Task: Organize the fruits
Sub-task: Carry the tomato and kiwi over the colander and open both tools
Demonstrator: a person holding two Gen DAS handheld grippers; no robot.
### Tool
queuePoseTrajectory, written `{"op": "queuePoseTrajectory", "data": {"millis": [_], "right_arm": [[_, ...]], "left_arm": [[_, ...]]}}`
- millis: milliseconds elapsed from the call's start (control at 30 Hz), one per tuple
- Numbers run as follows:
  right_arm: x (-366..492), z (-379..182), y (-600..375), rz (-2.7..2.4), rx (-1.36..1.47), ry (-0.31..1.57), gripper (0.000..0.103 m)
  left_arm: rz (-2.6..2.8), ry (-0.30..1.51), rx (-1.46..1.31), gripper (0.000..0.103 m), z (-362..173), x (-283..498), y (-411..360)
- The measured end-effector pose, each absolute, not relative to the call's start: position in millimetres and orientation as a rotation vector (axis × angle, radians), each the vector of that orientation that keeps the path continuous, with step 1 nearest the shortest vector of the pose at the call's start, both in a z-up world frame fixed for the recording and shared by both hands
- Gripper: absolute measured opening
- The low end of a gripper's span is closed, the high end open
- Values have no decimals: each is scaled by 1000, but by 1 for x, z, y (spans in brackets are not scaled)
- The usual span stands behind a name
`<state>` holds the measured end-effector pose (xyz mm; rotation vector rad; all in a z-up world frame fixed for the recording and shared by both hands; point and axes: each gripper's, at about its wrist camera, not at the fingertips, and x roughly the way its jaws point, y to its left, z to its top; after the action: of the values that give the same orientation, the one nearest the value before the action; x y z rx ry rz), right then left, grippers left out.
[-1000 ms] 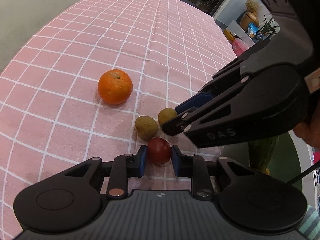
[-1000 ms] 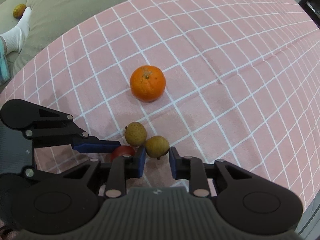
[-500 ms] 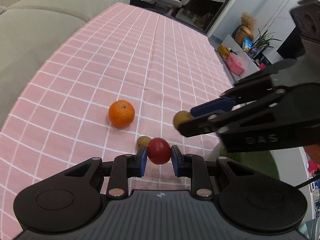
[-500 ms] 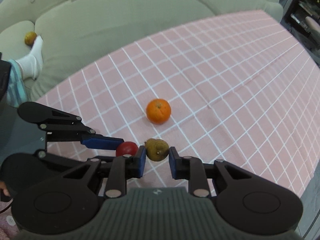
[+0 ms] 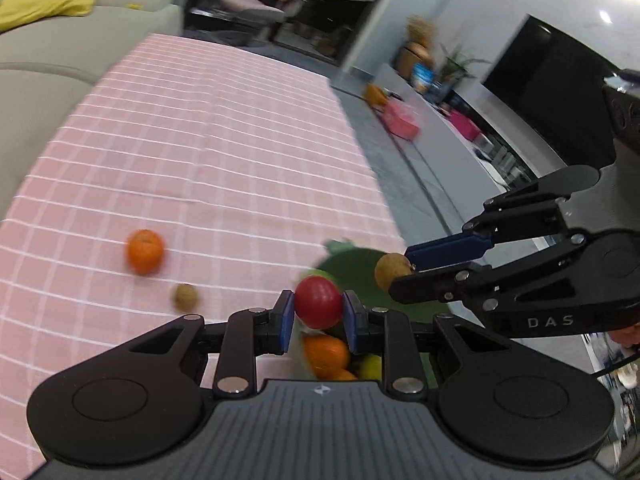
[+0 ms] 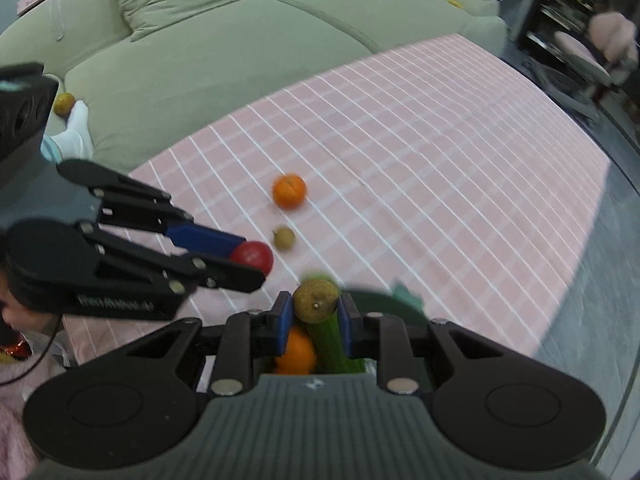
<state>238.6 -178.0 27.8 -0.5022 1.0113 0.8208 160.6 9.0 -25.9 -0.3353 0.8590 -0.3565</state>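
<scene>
Our left claw (image 5: pixel 318 316) grips the red fruit (image 5: pixel 318 307); our right claw (image 6: pixel 313 318) clamps a brown fruit (image 6: pixel 316 300). An orange (image 5: pixel 145 251) and another small brown fruit (image 5: pixel 185 297) sit on the counter (image 5: pixel 224 152).

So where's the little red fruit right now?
The red fruit is pinched in the left tool, up off the pink checked cloth. In the right wrist view it sits left of the brown fruit that the right tool holds.

Even, soft indoor light; motion blur smears the tablecloth (image 5: pixel 224 152) and background, with fisheye bending at edges.
</scene>
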Motion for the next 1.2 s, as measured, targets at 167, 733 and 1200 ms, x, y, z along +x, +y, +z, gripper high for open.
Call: {"op": "queuePoseTrajectory", "data": {"millis": [167, 733, 1200], "right_arm": [[230, 13, -219, 762, -485, 1051, 21], [234, -74, -254, 824, -639, 1194, 20], [241, -100, -257, 878, -690, 1227, 21]], "left_arm": [[-422, 899, -293, 28, -32, 168, -25], [-529, 1065, -168, 28, -79, 199, -101], [-523, 1092, -114, 28, -90, 210, -118]]}}
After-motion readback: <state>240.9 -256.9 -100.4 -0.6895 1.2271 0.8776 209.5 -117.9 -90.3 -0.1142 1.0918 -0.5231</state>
